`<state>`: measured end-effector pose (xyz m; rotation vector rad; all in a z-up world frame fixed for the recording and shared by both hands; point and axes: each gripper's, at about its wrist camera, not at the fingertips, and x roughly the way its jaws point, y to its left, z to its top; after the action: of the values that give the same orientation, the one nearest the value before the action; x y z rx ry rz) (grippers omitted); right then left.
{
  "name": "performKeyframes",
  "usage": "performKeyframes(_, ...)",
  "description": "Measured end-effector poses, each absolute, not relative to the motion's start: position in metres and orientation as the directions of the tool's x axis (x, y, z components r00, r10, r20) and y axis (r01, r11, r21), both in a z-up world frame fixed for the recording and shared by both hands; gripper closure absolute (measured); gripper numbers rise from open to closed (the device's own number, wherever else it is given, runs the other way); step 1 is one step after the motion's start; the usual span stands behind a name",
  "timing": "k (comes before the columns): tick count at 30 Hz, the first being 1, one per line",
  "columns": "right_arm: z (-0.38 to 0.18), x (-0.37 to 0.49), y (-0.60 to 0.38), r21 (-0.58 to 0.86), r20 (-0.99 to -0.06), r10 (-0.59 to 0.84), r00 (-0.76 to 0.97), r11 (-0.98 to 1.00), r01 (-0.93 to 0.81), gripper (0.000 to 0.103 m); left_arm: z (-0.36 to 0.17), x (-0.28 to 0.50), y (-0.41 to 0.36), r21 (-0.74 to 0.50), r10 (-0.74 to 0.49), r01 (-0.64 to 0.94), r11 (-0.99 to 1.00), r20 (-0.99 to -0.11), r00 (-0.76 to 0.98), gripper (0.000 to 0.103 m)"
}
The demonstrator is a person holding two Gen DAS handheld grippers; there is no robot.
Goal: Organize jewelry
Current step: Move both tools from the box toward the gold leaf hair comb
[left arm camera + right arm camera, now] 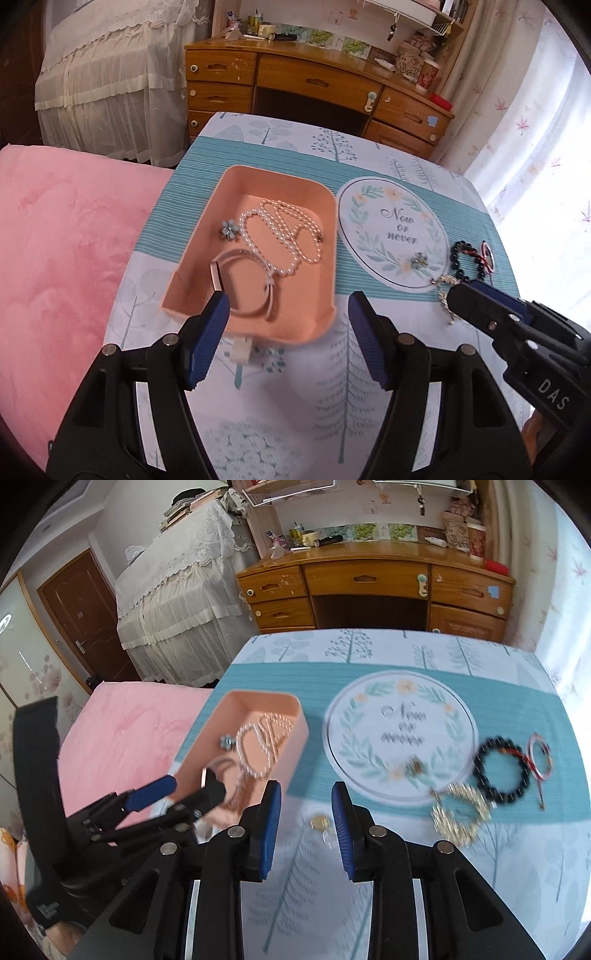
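A: Why does the pink tray (pixel 192 266) sit near the left edge of the tabletop (pixel 332 369), beside the round printed mat (pixel 391 236)?

B: I judge it is the collecting place. It already holds the pearl necklace (pixel 280 229), a white band bracelet (pixel 251 291) and a blue flower piece (pixel 226 229), so the sorted pieces gather there while the loose ones wait toward the right edge.

A: Which are loose?

B: The dark bead bracelet (pixel 500 771), the gold chain bracelet (pixel 461 816) and a thin red bangle (pixel 540 760) lie just off the mat's right rim. A second flower piece (pixel 419 260) rests on the mat itself, and a small gold charm (pixel 319 822) lies near the front edge.

A: And the tools?

B: The left gripper (pixel 288 314) hangs over the tray's near end, jaws wide, gripping nothing. The right gripper (pixel 306 808) stands narrowly parted, also empty, with the charm showing between its fingers; probably that charm is the next pick.
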<state>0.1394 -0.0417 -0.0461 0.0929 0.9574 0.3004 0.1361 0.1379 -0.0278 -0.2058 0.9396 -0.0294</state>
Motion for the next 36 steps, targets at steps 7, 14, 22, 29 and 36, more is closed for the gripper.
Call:
performKeyframes(7,-0.040,0.091,-0.080,0.223,-0.788,0.274,0.552,0.962,-0.160,0.074,-0.010,0.091,0.125,-0.196,-0.124,-0.050,0.979,-0.778,0.616,0.039)
performKeyframes(14,-0.033,0.050,-0.112,0.206,-0.783,0.236,0.575,0.971,-0.119,0.074,0.013,0.054,0.107,-0.179,-0.124,-0.018,0.984,-0.745,0.655,0.039)
performKeyframes(22,-0.020,0.017,-0.137,0.183,-0.774,0.197,0.601,0.979,-0.086,0.073,0.037,0.028,0.072,-0.126,-0.124,0.048,0.991,-0.705,0.698,0.039)
performKeyframes(29,-0.018,0.001,-0.151,0.178,-0.768,0.179,0.615,0.982,-0.064,0.069,0.036,0.015,0.033,-0.084,-0.155,0.135,0.987,-0.705,0.692,0.038)
performKeyframes(36,-0.030,0.002,-0.163,0.165,-0.780,0.154,0.607,0.986,-0.038,0.069,0.014,0.025,0.006,-0.051,-0.161,0.184,0.982,-0.743,0.649,0.038)
